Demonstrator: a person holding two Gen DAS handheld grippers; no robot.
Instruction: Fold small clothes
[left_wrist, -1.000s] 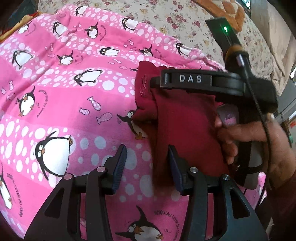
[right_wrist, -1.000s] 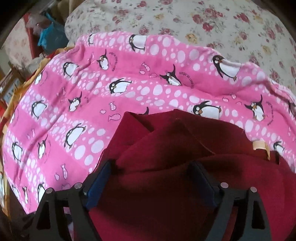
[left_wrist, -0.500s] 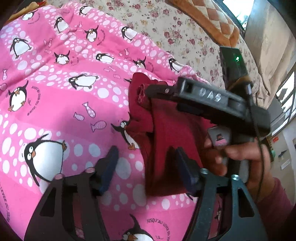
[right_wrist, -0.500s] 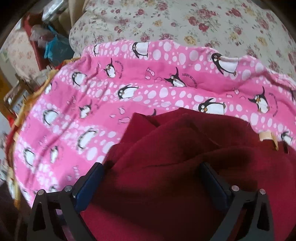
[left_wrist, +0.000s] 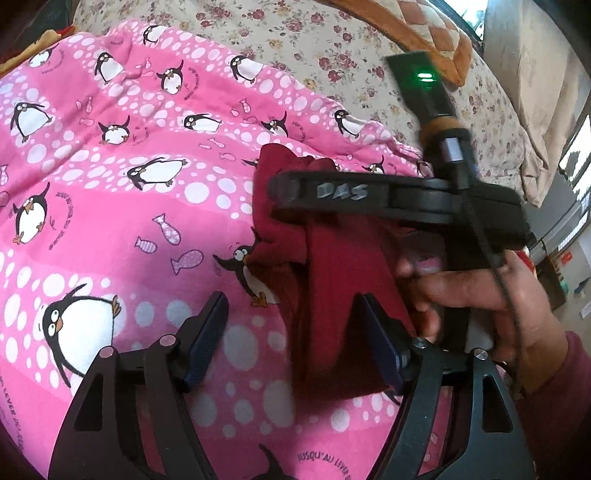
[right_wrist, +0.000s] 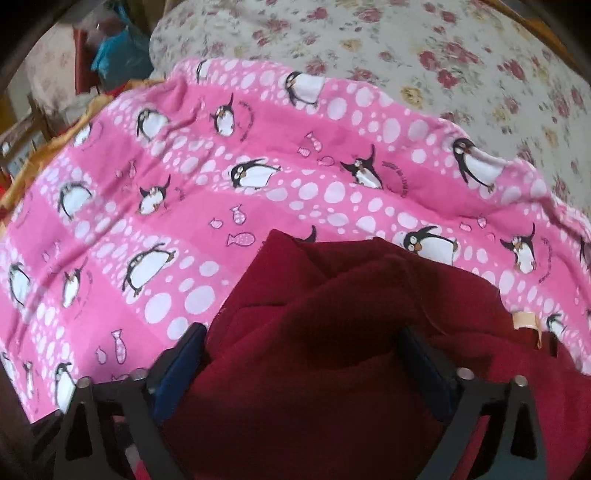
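Between left gripper jaws, opening: red garment edge, unpinched. Between right gripper jaws, closing: same garment, bunched on blanket.

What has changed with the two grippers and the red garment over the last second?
The left gripper is opening, its fingers now wider apart around the red garment edge, no longer pinching it. The right gripper, wide over the cloth, is closing slightly. Garment and pink penguin blanket stayed put.
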